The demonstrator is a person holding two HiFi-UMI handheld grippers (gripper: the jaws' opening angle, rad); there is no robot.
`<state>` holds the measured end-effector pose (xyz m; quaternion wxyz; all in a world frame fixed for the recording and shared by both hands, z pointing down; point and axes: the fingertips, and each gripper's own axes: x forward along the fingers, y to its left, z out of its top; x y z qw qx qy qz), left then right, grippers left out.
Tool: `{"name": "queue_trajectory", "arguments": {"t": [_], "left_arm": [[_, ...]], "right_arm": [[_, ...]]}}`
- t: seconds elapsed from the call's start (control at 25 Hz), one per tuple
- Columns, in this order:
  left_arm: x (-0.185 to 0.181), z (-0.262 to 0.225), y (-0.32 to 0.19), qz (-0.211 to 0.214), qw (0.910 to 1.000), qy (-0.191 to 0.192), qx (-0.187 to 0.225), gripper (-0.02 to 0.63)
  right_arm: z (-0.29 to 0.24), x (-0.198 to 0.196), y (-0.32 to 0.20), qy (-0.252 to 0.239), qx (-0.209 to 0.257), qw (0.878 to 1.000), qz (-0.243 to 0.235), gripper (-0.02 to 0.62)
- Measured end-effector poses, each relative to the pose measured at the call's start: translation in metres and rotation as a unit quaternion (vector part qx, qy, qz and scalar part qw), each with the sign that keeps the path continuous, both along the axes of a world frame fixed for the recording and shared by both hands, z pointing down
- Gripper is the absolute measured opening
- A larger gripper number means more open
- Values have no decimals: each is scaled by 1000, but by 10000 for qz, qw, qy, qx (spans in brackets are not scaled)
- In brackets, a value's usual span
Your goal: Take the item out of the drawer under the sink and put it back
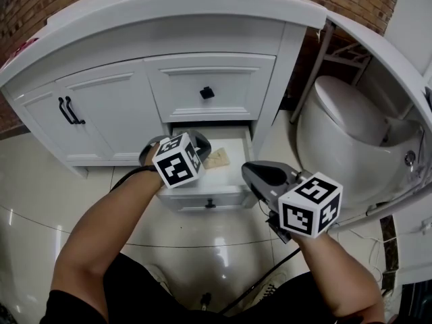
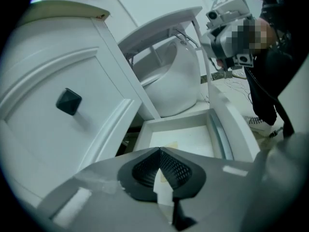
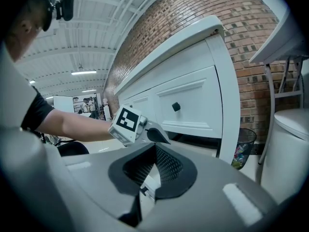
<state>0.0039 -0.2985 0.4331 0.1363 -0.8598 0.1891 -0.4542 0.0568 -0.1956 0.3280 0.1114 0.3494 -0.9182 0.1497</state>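
Closest to us, the right gripper (image 1: 251, 172) hangs just outside the white open lower drawer (image 1: 202, 193), jaws together on nothing. The left gripper (image 1: 204, 144) is over the drawer, its jaws likewise closed and empty, beside the flat tan packet (image 1: 217, 159) lying on the drawer floor. We judge that closed jaws would only shove the thin packet toward the back. Room is tight: the black-knobbed upper drawer (image 1: 206, 92) overhangs, and the white toilet (image 1: 344, 133) crowds our right.
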Motion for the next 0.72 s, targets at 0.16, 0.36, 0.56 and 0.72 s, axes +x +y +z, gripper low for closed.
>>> {"name": "queue_trajectory", "arguments": {"t": [0.16, 0.36, 0.56, 0.72], "left_arm": [[-2, -46, 18, -316, 9956, 879, 77, 6], [-21, -98, 60, -556, 9825, 1775, 102, 6], [-48, -138, 94, -1076, 9575, 2676, -31, 6], [-64, -150, 113, -1281, 9391, 3187, 80, 6]], "right_arm": [[-4, -5, 8, 5, 55, 10000, -73, 8], [-17, -9, 19, -20, 223, 9997, -136, 8], [-28, -9, 24, -69, 372, 9993, -72, 8], [-32, -8, 32, -62, 425, 9991, -57, 8]]}}
